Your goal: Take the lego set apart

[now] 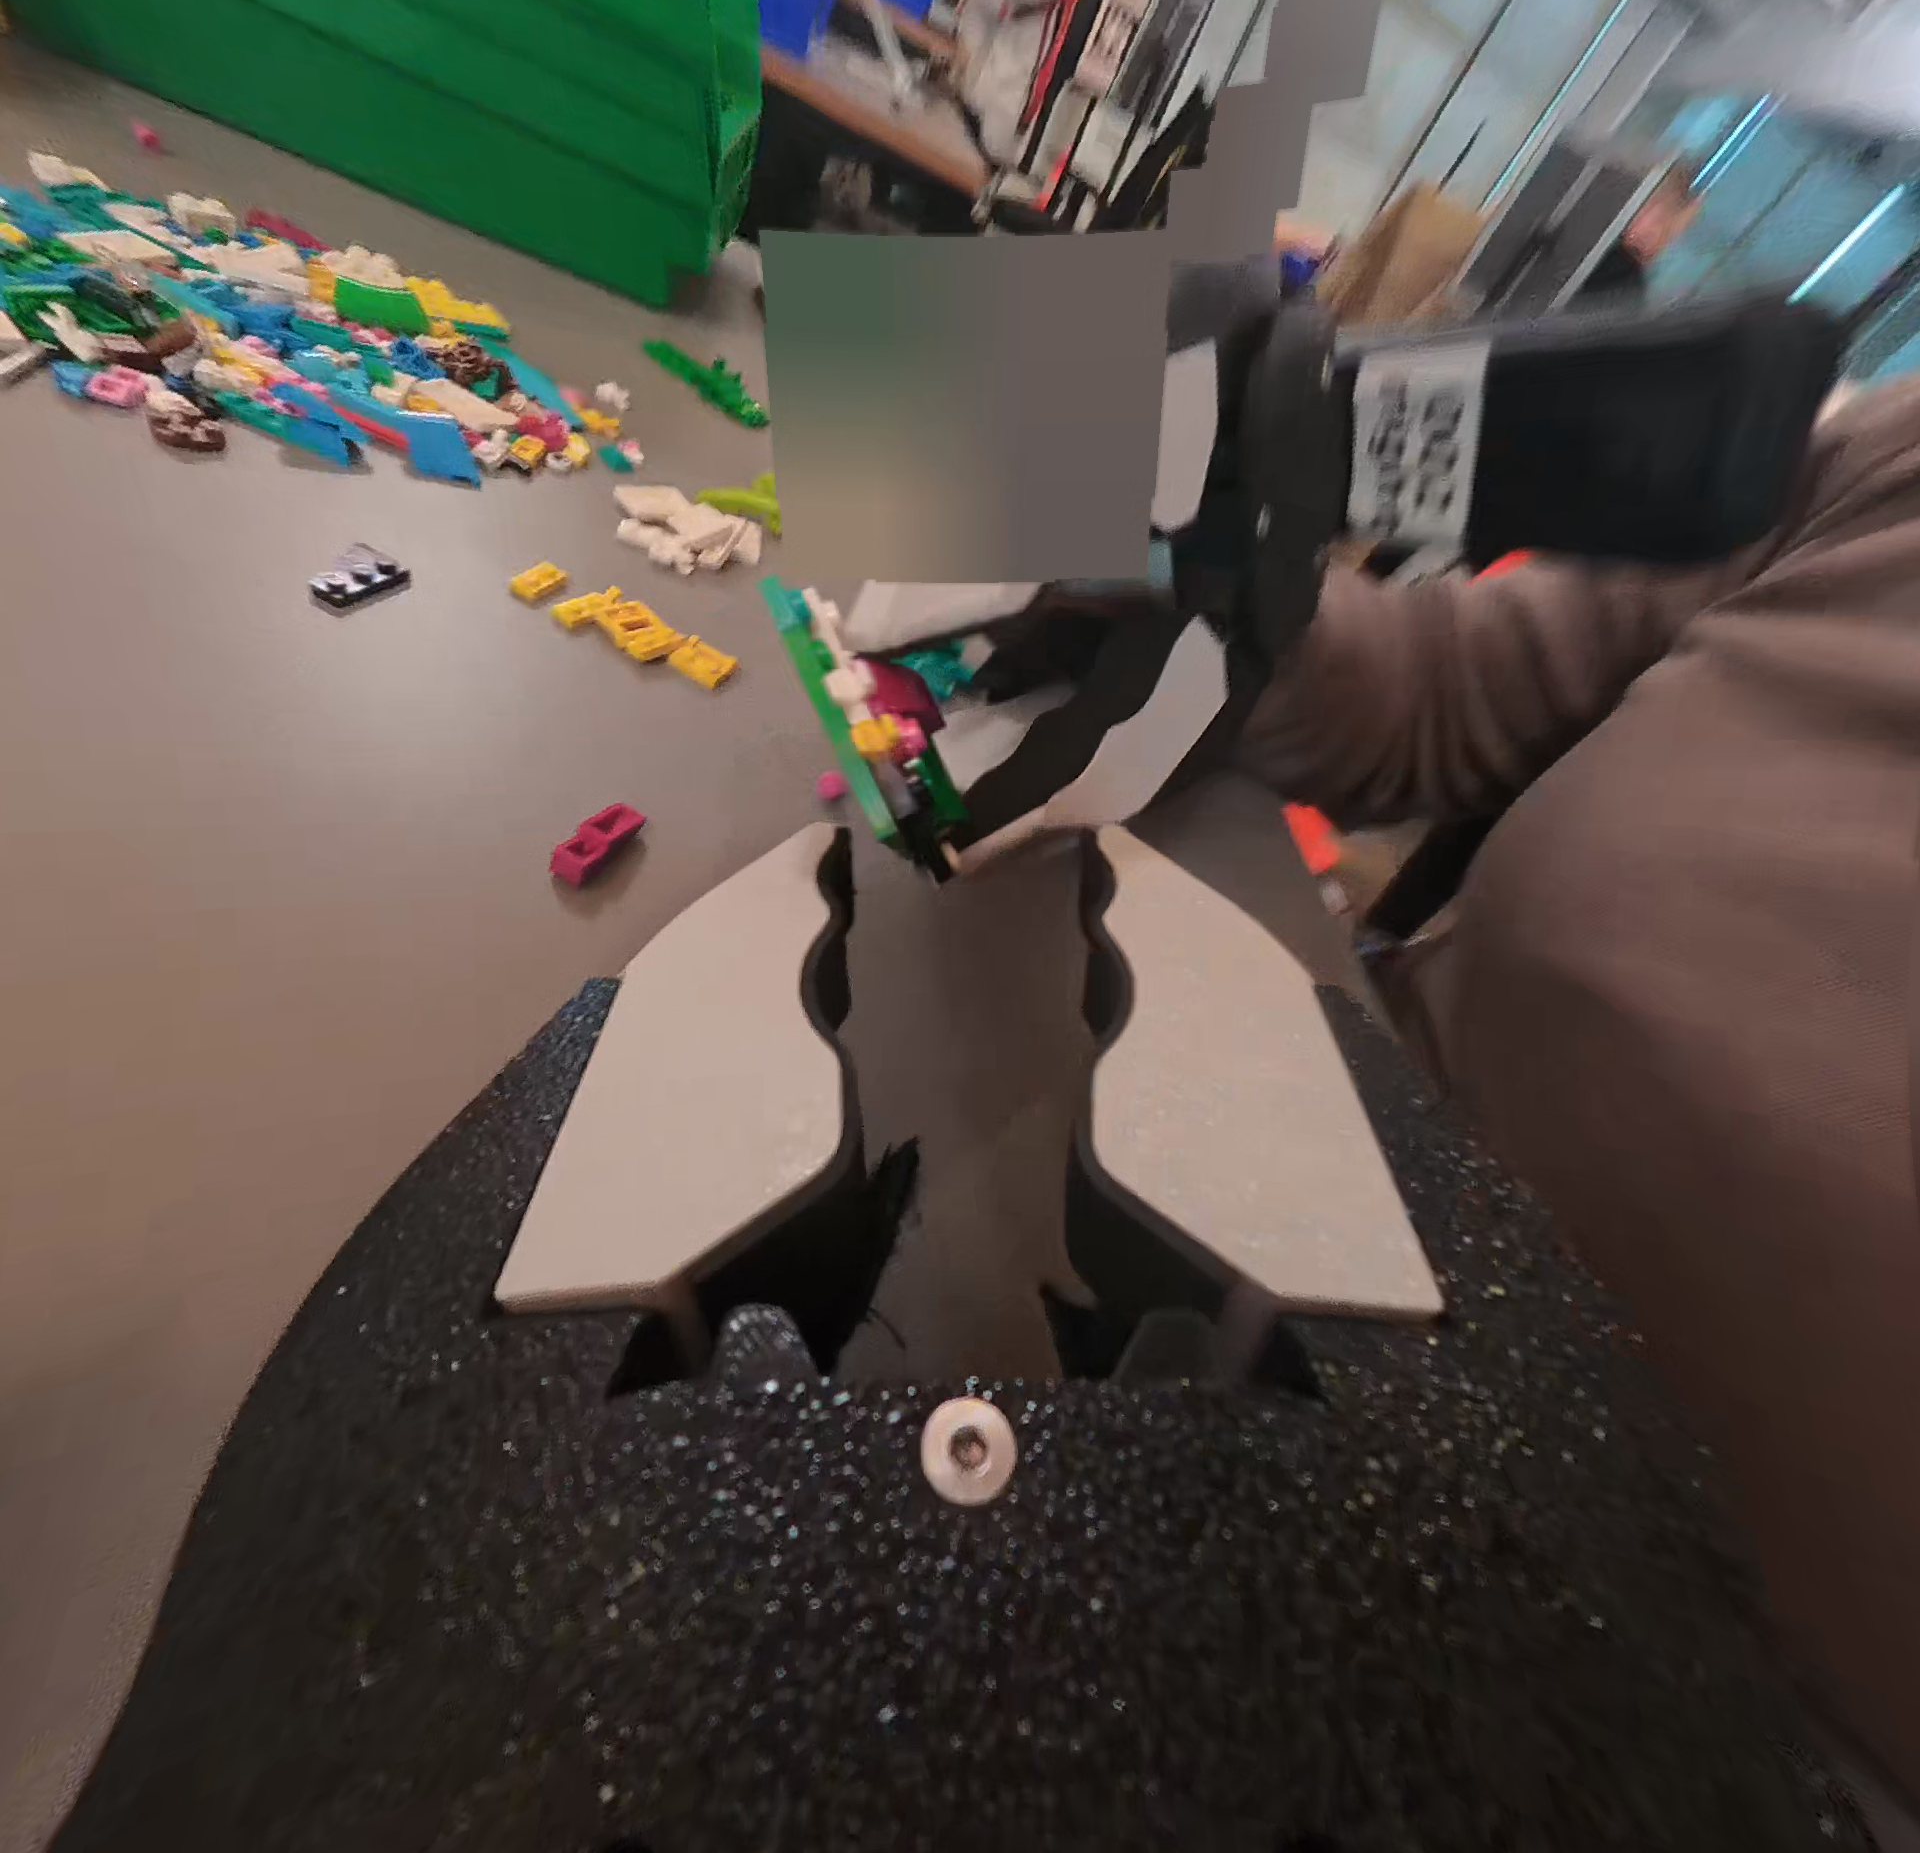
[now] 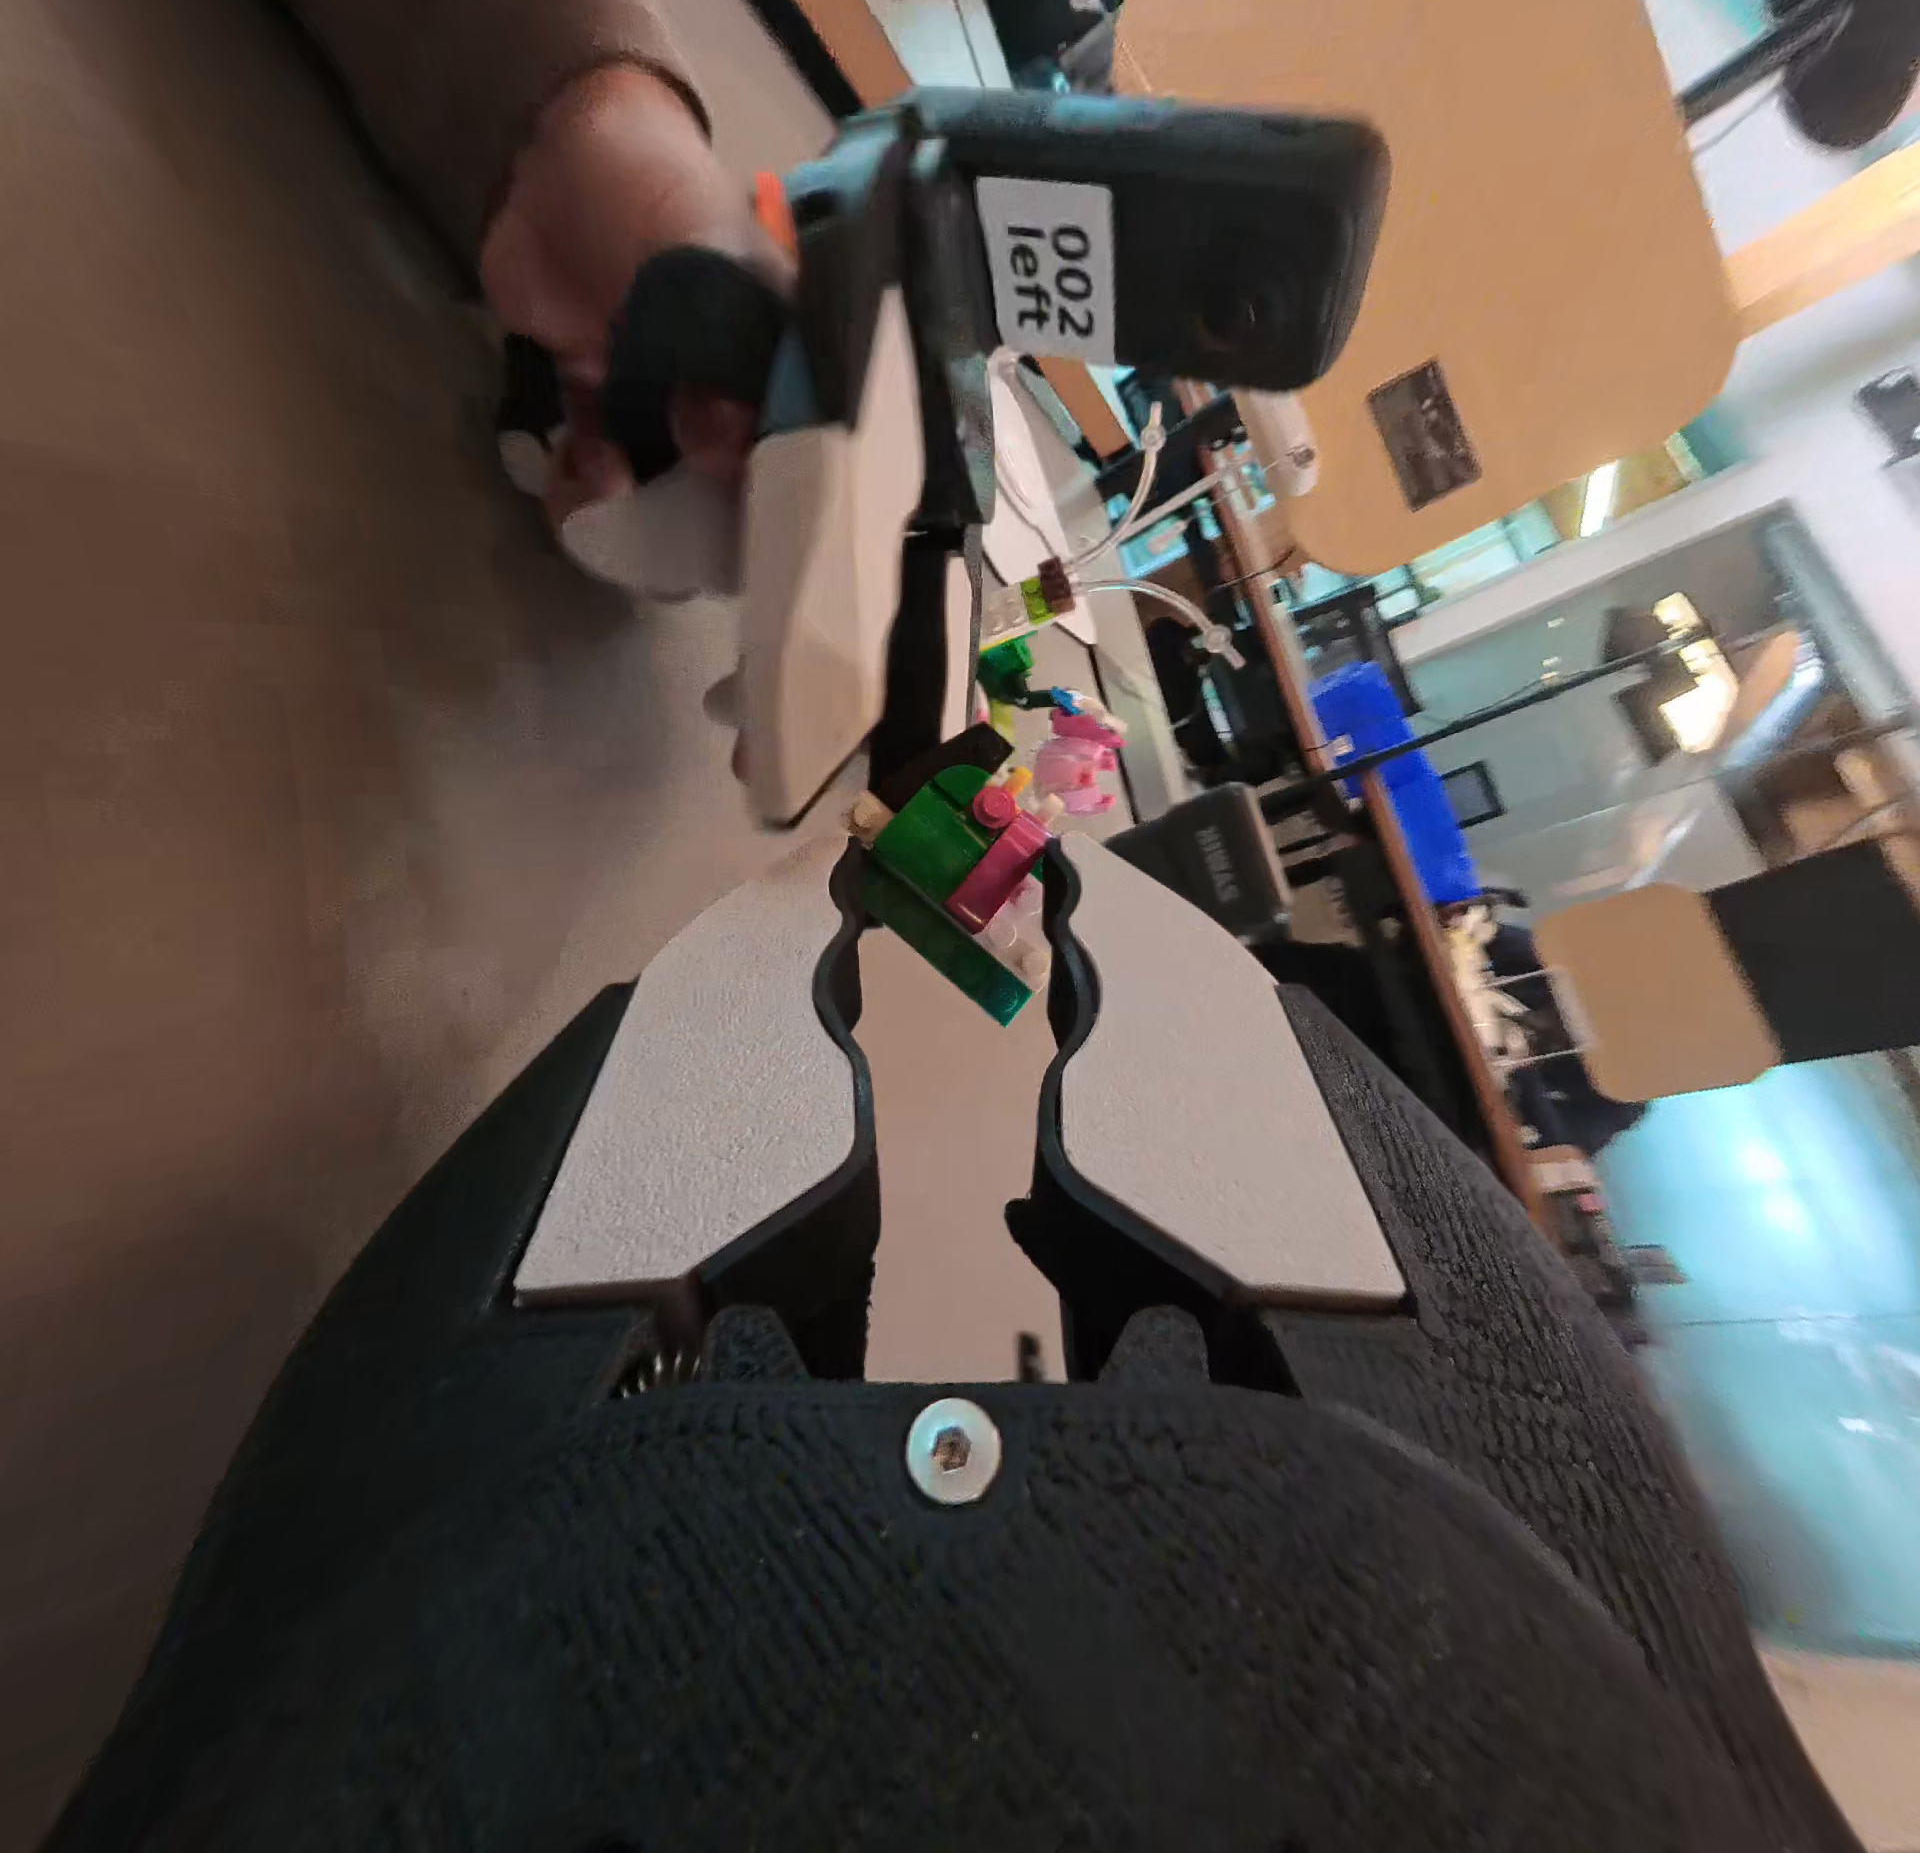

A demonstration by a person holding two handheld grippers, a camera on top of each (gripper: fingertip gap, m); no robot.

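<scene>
Loose brick pile far left on table, yellow bricks nearer. Left gripper fingers apart, gripping nothing. Lego set in the air, pinched between right gripper fingertips, jaws closed partway around its green base.

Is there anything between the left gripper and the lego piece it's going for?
Nothing visible. The left gripper is open, and the green lego assembly, held by the right gripper, sits just past its fingertips with only open air between. The loose brick pile lies well off to the side on the table.
</scene>
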